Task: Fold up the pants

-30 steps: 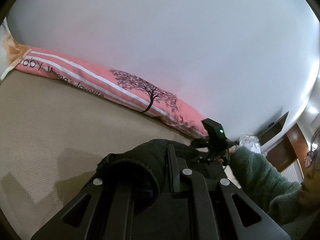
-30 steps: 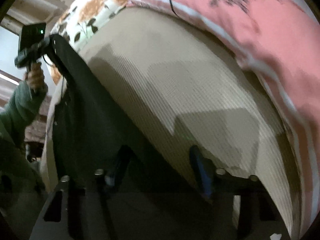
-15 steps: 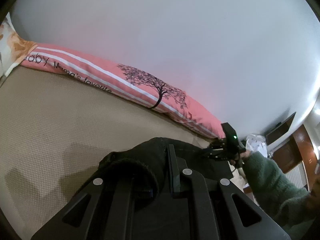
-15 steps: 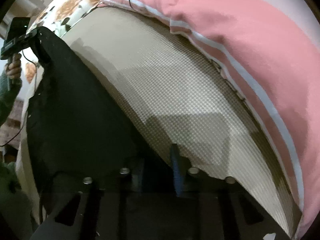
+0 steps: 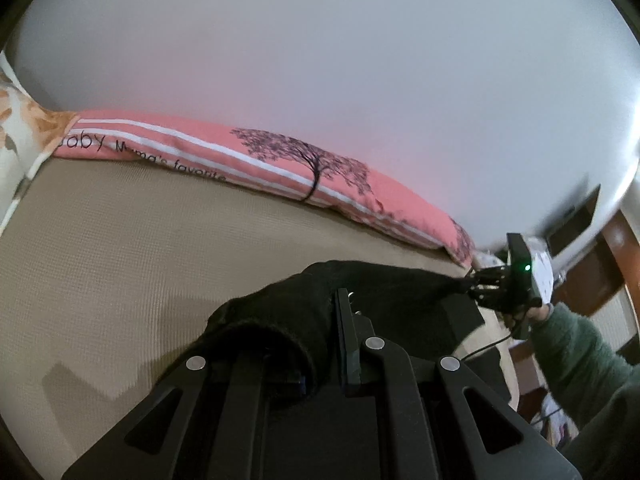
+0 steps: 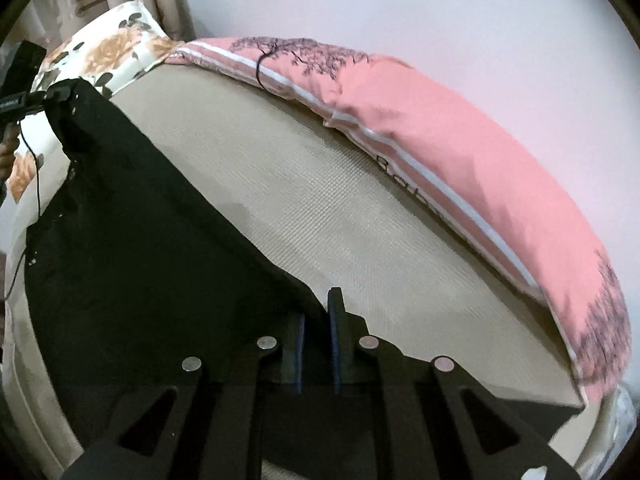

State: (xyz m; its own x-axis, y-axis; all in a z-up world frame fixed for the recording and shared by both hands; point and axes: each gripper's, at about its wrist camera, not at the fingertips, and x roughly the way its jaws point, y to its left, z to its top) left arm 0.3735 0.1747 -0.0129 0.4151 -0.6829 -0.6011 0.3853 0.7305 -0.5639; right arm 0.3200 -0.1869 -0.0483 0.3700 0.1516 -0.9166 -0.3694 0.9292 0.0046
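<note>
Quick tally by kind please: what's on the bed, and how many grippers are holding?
Black pants: 1
Pink pillow: 1
Floral pillow: 1
Grippers clamped on the pants: 2, left gripper, right gripper
Total: 5

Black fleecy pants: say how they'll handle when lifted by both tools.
The black fleecy pants probably hang floppy: they sag between the left tool and right tool. Likely light and grippy, given the fuzzy knit.
</note>
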